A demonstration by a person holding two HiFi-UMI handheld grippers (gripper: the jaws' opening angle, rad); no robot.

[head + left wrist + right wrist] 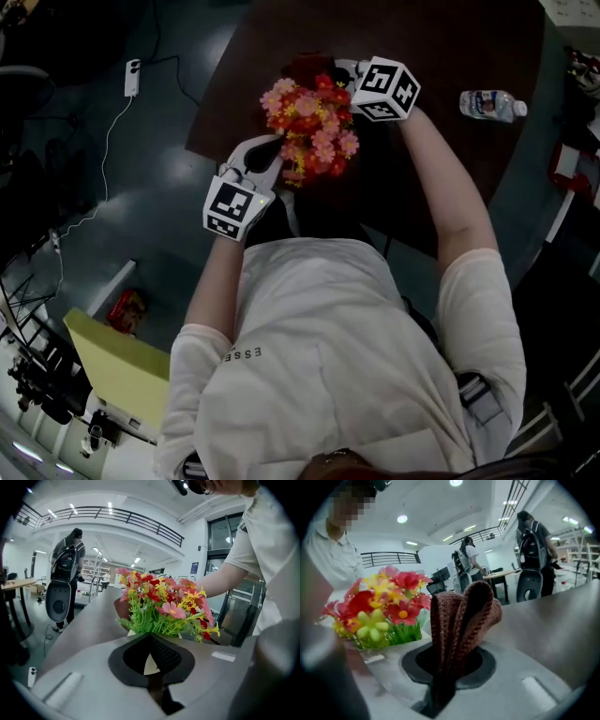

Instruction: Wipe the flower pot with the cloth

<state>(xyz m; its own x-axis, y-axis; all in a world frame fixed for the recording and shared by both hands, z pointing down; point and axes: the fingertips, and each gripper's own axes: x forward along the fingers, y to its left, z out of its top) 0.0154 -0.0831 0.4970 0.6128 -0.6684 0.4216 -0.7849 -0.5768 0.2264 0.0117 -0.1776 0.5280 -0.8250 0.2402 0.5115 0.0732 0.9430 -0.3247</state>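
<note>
Flowers [309, 117]: red, pink, orange and yellow blooms over green leaves; cloth [464, 616]: reddish-brown, ribbed knit pattern; flower pot [149, 665]: cream on the small part that shows; table [469, 159]: dark brown, plain; marker cubes [386, 89]: white faces with black square patterns; shirt [328, 356]: off-white, small dark lettering on one sleeve; floor [169, 187]: dark grey-green; board [117, 361]: yellow; bottle [492, 105]: clear with a blue label; cable [105, 155]: white.

Both forearms reach forward, elbows bent. Left hand-held gripper [270, 150]: jaws closed, pinching a pale edge, probably the flower pot [149, 665] rim. Right hand-held gripper [345, 68]: jaws clamped on the cloth [461, 620], which stands folded above them.
</note>
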